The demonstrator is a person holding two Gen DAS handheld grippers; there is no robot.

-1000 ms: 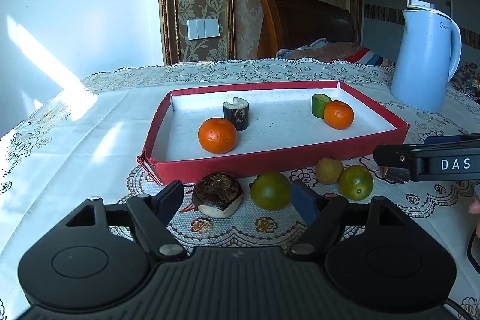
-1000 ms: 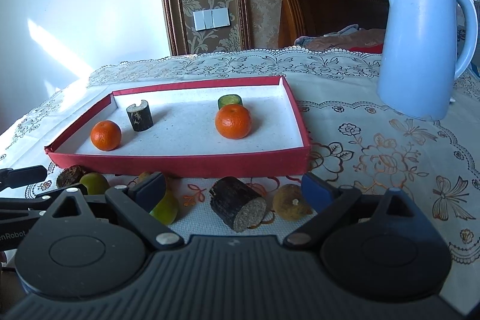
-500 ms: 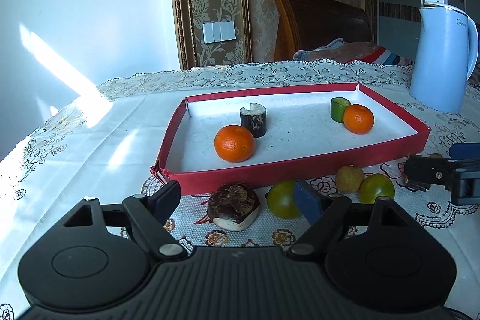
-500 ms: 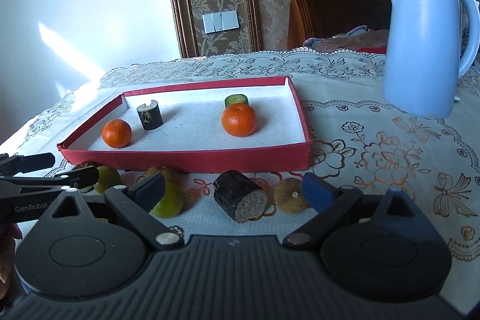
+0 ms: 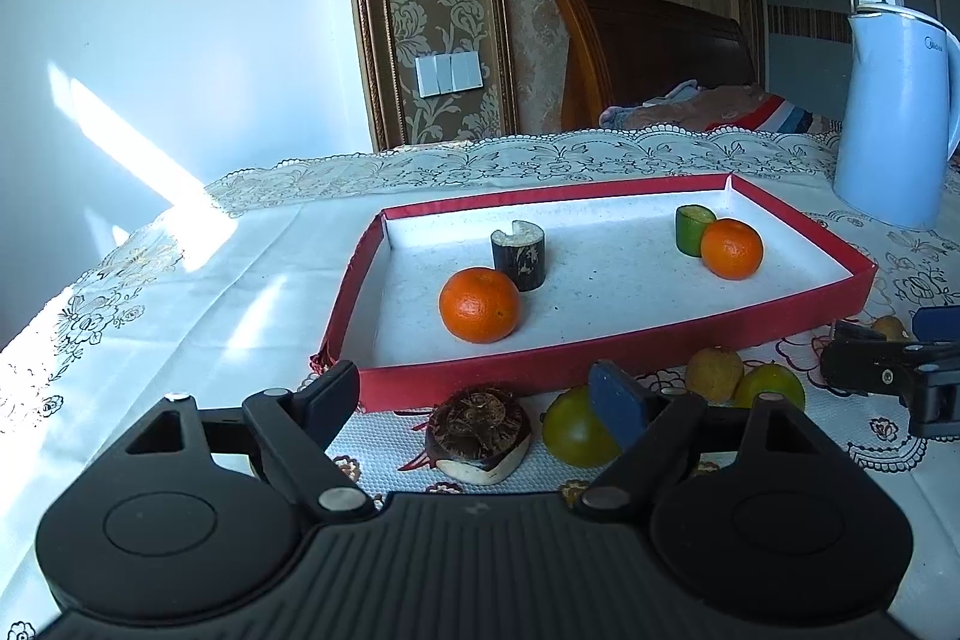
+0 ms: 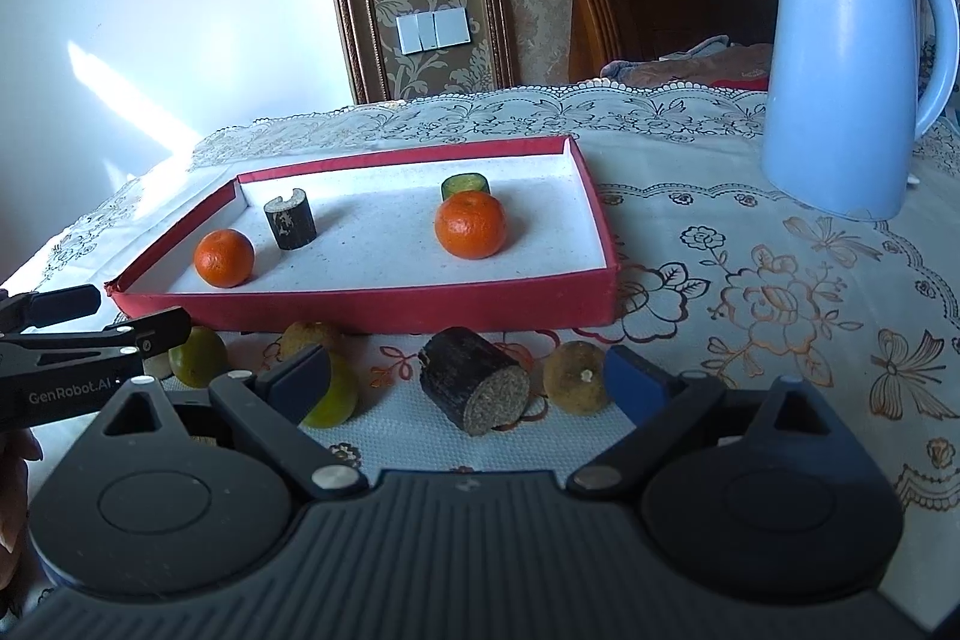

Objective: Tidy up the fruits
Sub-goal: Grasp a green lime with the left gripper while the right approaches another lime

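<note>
A red tray (image 5: 636,352) (image 6: 384,307) holds two oranges (image 5: 479,305) (image 5: 731,249), a dark cylinder (image 5: 519,260) and a green cylinder (image 5: 688,229). On the cloth in front of the tray lie a brown round piece (image 5: 480,430), green citrus fruits (image 5: 570,433) (image 5: 771,388), a yellowish fruit (image 5: 714,372), a dark log piece (image 6: 474,388) and a brownish fruit (image 6: 576,377). My left gripper (image 5: 477,397) is open just above the brown round piece. My right gripper (image 6: 468,385) is open with the log piece between its fingers, untouched.
A pale blue kettle (image 6: 852,58) stands on the lace tablecloth (image 6: 750,292) to the right of the tray. A wooden headboard (image 5: 648,58) and a wall rise beyond the table's far edge. Bare cloth lies left of the tray.
The left wrist view has swung slightly left, so the tray and fruits sit further right in it. Both grippers stay open and nothing was taken hold of.
</note>
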